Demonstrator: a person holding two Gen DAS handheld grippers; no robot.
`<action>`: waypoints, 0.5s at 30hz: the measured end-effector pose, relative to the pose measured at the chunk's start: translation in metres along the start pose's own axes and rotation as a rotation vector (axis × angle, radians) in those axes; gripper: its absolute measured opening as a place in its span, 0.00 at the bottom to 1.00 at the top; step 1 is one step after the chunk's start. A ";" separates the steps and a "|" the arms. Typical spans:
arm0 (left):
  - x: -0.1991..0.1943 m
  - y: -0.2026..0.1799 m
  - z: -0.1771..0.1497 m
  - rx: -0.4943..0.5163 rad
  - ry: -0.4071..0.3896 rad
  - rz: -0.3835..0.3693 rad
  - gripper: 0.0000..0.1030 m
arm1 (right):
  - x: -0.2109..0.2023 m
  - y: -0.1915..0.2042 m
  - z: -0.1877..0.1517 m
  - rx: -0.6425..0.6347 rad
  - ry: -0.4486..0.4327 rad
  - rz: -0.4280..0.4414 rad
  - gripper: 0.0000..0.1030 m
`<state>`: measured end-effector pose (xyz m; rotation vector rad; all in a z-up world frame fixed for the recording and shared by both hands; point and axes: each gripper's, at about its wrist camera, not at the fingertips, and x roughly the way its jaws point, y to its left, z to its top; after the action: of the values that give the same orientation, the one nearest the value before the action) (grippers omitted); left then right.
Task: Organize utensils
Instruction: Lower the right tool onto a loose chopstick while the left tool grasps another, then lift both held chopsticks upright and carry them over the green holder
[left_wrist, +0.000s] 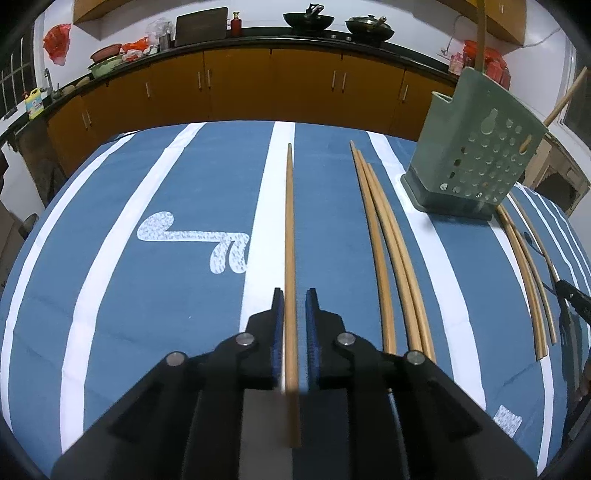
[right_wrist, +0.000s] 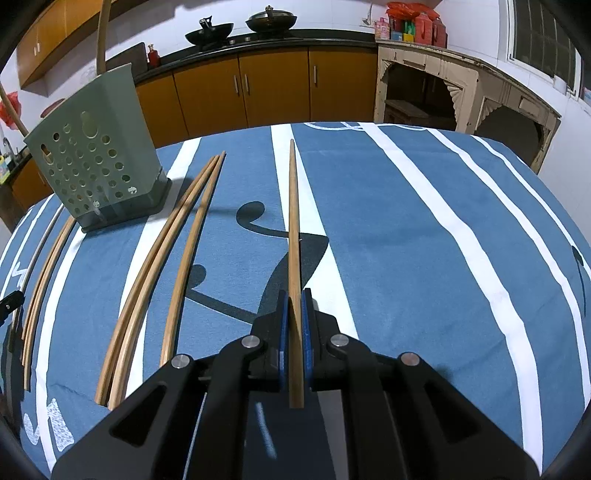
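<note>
You are working in a home kitchen: behind the cloth-covered table (left_wrist: 147, 295), orange cabinets (left_wrist: 240, 85) are carrying a dark countertop (left_wrist: 258, 35), where two woks (left_wrist: 308, 19) are sitting.

green holder (left_wrist: 476, 158) blocking right, loose chopsticks (left_wrist: 388, 236) beside, cloth (left_wrist: 147, 295) leftward open

Two black woks (left_wrist: 308, 19) sit on the dark countertop above orange wooden cabinets (left_wrist: 236, 85); a blue white-striped tablecloth (right_wrist: 406, 221) covers the table.

A green perforated holder (left_wrist: 476, 155) stands upright at 2 o'clock on the striped cloth; three loose wooden chopsticks (left_wrist: 384, 236) lie at 1 o'clock.
</note>
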<state>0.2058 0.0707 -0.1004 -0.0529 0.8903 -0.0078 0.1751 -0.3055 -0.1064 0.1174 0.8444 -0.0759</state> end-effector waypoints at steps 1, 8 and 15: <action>0.000 -0.001 0.000 0.006 0.001 0.003 0.15 | 0.000 0.000 0.000 0.000 0.000 -0.001 0.08; -0.006 -0.001 -0.008 0.039 0.004 0.012 0.15 | -0.003 -0.002 -0.004 0.006 0.001 0.003 0.08; -0.010 0.002 -0.014 0.031 0.004 0.012 0.14 | -0.004 -0.002 -0.005 0.006 0.000 0.003 0.08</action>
<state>0.1890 0.0722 -0.1016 -0.0185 0.8947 -0.0112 0.1687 -0.3072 -0.1068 0.1242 0.8446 -0.0758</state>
